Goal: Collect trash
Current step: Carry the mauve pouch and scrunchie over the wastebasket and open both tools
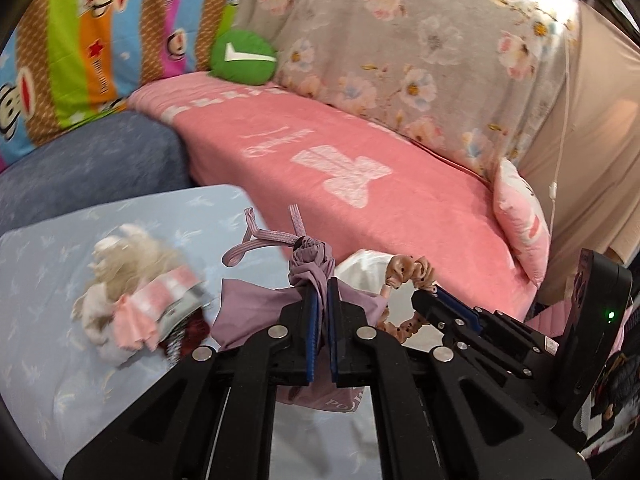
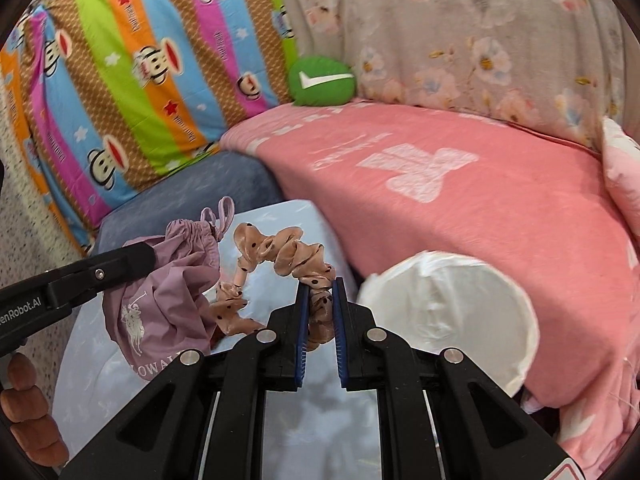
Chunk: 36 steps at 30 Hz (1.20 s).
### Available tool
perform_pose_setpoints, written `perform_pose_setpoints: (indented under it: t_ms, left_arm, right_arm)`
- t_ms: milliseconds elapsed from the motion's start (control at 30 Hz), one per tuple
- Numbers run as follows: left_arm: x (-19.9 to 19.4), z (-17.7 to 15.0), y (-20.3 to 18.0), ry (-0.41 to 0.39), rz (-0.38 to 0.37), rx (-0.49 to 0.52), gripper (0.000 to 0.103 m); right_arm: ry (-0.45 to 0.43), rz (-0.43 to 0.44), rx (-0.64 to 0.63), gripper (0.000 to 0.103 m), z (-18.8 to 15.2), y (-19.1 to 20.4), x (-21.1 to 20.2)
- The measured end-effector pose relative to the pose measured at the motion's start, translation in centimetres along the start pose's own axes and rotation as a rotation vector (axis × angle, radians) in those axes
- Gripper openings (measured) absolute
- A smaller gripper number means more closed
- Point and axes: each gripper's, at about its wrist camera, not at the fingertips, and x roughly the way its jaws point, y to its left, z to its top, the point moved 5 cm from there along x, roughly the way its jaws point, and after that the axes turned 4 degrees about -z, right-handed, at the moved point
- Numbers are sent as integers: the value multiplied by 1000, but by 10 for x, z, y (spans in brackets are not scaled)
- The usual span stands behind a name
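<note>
My left gripper point(image 1: 323, 284) is shut on a lilac drawstring pouch point(image 1: 312, 268), which hangs from its blue pads with its cords sticking up. In the right wrist view the same pouch point(image 2: 160, 300) dangles at the left under the left gripper's black finger point(image 2: 120, 260). My right gripper point(image 2: 320, 284) is shut on a peach scrunchie with dark dots point(image 2: 280, 252), which loops up and to the left from the pads. That scrunchie point(image 1: 408, 270) and the right gripper point(image 1: 432, 292) show at the right of the left wrist view. A white lined bin point(image 2: 452, 312) stands just right of the right gripper.
A fluffy cream and pink item point(image 1: 132, 300) lies on the light blue table cover point(image 1: 48, 280). Behind is a sofa with a pink blanket point(image 2: 480, 216), a green cushion point(image 2: 322, 82), a striped monkey pillow point(image 2: 140, 80) and a floral cover point(image 1: 400, 32). A hand point(image 2: 28, 412) shows at lower left.
</note>
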Motion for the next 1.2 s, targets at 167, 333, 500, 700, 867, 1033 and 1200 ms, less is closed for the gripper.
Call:
perform_pose_setpoints:
  t_ms: [167,333,500,700,867,1033,1200]
  left_arm:
    - [19,12,-35,0,-52,61,4]
    - [42,19,-62,17,-86,104,5]
    - [60,23,-77,36,-103,126,5]
    - [79,26,-87,48,-125,132,6]
    - [92,26,-84,60,-92,105,54]
    - [89,30,-79,30,-50,112,58]
    - [86,32,-71,19,-26,93,58]
  right_arm:
    - [-14,-49,52,11,8,-38,0]
    - [-17,-92,101,13,13,-73,6]
    - [-11,-123,138,17,14,-100,15]
    - [-5,-144,167,21,14,-117,26]
    - [-1,-163,189,38,14,-128,34]
    - [-1,-165,188,38,13,-128,34]
    - [-1,-157,180,40,11,-123,30]
